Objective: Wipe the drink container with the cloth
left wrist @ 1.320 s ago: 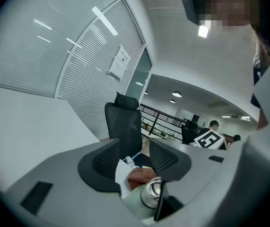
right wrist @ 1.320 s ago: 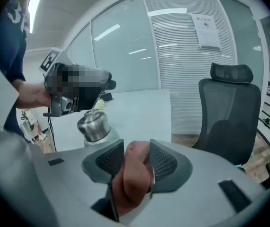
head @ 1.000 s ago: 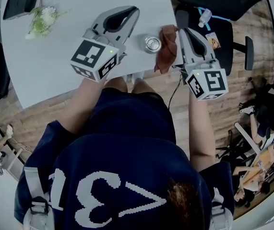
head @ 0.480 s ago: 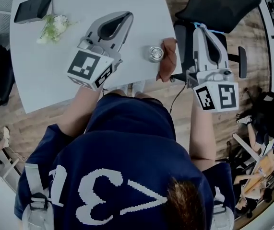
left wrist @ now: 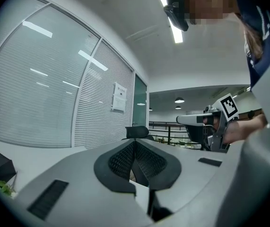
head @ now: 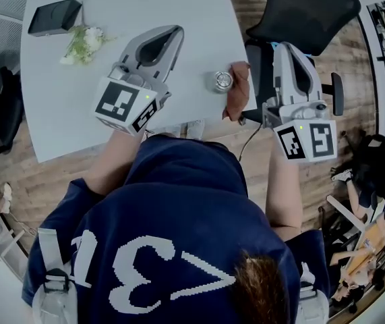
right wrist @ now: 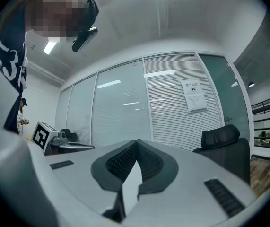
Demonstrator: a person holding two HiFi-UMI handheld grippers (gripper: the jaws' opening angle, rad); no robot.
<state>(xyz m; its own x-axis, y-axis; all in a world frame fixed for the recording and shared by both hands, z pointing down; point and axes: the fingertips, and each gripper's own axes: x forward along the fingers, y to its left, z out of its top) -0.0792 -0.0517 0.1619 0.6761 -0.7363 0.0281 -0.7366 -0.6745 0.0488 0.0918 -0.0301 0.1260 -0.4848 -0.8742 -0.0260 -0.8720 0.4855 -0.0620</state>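
A silver drink can (head: 222, 81) stands upright near the right edge of the white table (head: 111, 113) in the head view. A brown cloth (head: 239, 92) lies crumpled right beside it and hangs over the table edge. My left gripper (head: 176, 30) hovers over the table to the left of the can, shut and empty. My right gripper (head: 284, 46) is off the table to the right of the cloth, above a chair, also shut and empty. Both point level. In each gripper view the jaws (left wrist: 134, 144) (right wrist: 135, 145) meet with nothing between them, and neither can nor cloth shows.
A black box (head: 55, 15) and a small sprig of white flowers (head: 84, 44) lie at the table's far left. A black office chair (head: 303, 5) stands beyond the right edge, over wooden floor. Each gripper view shows the other gripper (left wrist: 210, 123) (right wrist: 54, 138) against glass office walls.
Both grippers have risen. The right one has moved from the cloth out to the right, past the table edge. The cloth and can stay by the edge.
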